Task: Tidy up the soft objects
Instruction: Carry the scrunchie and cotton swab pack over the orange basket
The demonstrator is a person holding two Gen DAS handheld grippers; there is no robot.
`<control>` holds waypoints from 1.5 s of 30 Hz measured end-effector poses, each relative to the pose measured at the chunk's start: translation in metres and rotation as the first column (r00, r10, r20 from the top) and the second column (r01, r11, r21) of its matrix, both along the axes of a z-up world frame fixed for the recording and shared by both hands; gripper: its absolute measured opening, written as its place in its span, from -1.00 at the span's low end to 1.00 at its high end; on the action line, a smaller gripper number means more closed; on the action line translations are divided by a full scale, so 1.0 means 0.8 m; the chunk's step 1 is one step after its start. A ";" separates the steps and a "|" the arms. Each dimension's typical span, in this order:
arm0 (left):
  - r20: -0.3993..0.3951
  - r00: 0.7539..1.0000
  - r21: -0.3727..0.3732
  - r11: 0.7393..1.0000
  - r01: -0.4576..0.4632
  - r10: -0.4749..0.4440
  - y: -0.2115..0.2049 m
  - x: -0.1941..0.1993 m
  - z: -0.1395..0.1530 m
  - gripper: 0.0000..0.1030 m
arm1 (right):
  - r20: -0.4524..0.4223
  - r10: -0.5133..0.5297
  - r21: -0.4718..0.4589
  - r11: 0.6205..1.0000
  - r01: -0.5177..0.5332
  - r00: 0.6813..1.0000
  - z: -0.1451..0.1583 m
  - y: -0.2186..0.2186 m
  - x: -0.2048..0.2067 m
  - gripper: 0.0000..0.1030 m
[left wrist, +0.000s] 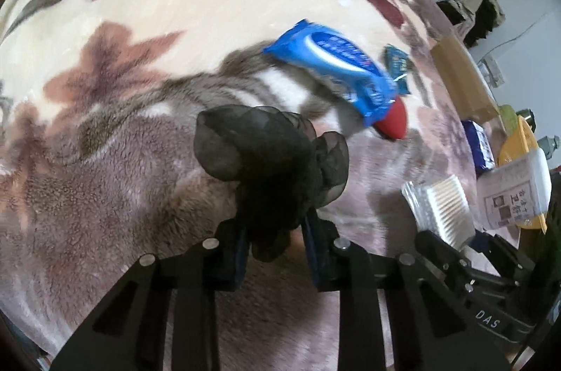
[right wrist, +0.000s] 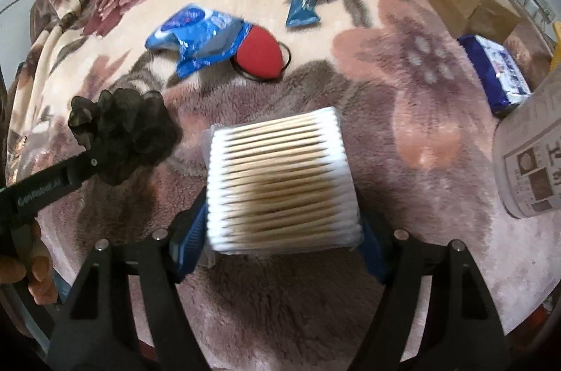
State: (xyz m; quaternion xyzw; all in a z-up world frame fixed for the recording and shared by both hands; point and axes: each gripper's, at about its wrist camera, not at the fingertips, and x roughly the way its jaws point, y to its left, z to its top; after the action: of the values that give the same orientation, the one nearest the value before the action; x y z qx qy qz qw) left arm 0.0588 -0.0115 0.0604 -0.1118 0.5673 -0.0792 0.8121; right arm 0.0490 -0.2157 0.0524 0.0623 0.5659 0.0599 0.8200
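2 grips | L gripper (left wrist: 273,252) jaws pinch black scrunchie (left wrist: 266,153) | R gripper (right wrist: 280,241) jaws clamp swab pack (right wrist: 284,181) ends, sticks crosswise | wipes pack (right wrist: 196,38) ahead, nearer L

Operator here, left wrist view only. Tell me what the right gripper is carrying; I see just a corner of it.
Observer: The right gripper is clamped on a clear pack of cotton swabs, one blue pad against each side.

Operator: Report what lies under the red thing beside the blue wipes pack.

Observer: A dark thin ring pokes out around the red oval pad on the blanket.

Operator: Describe the little blue packet past the wipes.

Observer: The small blue sachet lies flat, apart from the blue wipes pack.

Operator: Confirm my own grip.

Observer: The left gripper is shut on the black sheer scrunchie.
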 end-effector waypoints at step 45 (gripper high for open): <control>0.198 0.950 0.061 0.970 0.234 -0.242 -0.210 -0.034 0.157 -0.65 | 0.237 -0.188 0.086 0.981 0.172 0.953 0.155 -0.168 -0.063 0.45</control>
State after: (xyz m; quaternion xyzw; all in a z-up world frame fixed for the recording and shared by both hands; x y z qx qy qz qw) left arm 0.0316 -0.1795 0.1858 -0.0191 0.4917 -0.1772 0.8523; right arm -0.0011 -0.3501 0.1763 0.1320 0.4508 0.0104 0.8828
